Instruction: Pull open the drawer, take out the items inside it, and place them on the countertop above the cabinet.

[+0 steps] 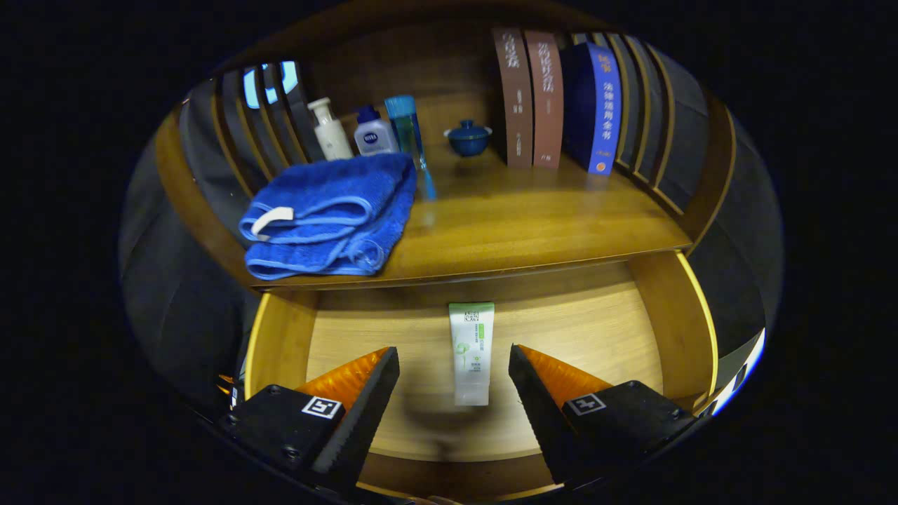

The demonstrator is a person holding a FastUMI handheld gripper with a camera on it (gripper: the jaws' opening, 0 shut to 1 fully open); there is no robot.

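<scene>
Drawer (pixel 631 330) pulled out below the counter (pixel 533 224), its pale wooden floor exposed. White-and-green tube (pixel 471 353) flat on that floor, lengthwise, cap end nearest the gripper (pixel 454 372). Jaws spread wide, one on each side of the tube, neither touching it; hovered above the drawer with a soft shadow under them. Folded blue towel (pixel 330 214) at the counter's left front corner. Behind the towel, cream pump bottle (pixel 331 130), small white bottle with blue cap (pixel 374 133), tall clear blue bottle (pixel 410 137). Small blue lidded cup (pixel 468 137) further back. Two brown books (pixel 530 98) and one blue book (pixel 596 105) upright at the right.
</scene>
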